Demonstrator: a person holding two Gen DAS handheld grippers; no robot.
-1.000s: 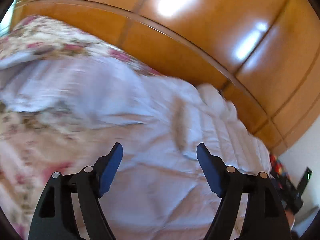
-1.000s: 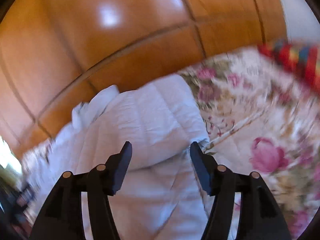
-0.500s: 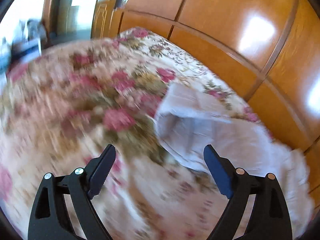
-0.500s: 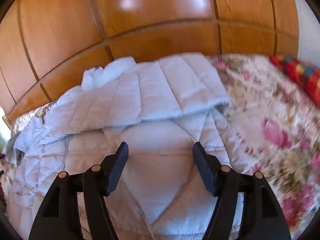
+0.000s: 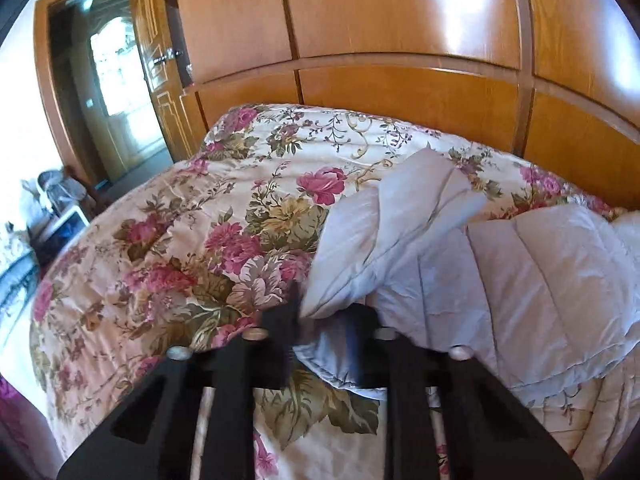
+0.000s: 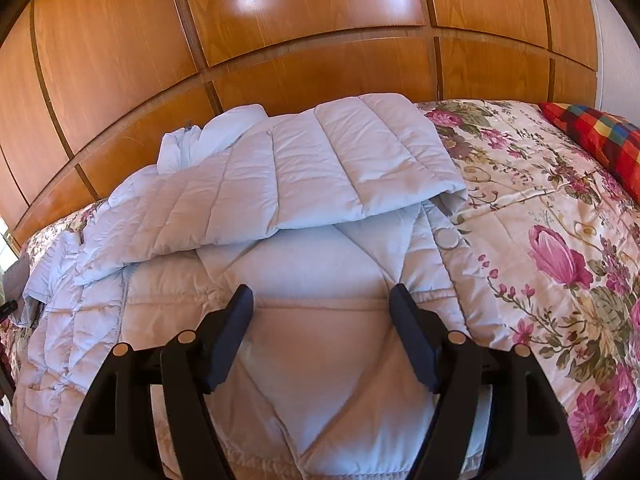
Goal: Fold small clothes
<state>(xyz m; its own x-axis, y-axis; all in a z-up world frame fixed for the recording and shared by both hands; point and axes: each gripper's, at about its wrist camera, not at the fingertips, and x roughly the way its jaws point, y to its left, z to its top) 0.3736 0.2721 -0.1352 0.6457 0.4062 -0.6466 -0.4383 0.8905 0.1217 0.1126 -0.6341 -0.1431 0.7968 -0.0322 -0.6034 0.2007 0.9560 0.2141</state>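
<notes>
A pale blue quilted jacket (image 6: 320, 184) lies spread on the bed, one sleeve folded across its body. In the left wrist view its other sleeve (image 5: 384, 232) stretches toward me. My left gripper (image 5: 326, 314) has its jaws closing, and the cuff end is pinched between the pads. My right gripper (image 6: 321, 296) hovers low over the jacket's lower front panel. Its jaws are opening, with only flat fabric beneath and nothing pinched between them.
A floral bedspread (image 5: 180, 240) covers the bed under the jacket. A glossy wooden wardrobe (image 6: 320, 20) runs along the far side. A red checked cushion (image 6: 600, 136) sits at the right corner. A doorway (image 5: 112, 80) opens at the left.
My left gripper swung left across the bed, then came back onto the sleeve end and closed on it. The right gripper dropped nearer the jacket's front and widened slightly.
</notes>
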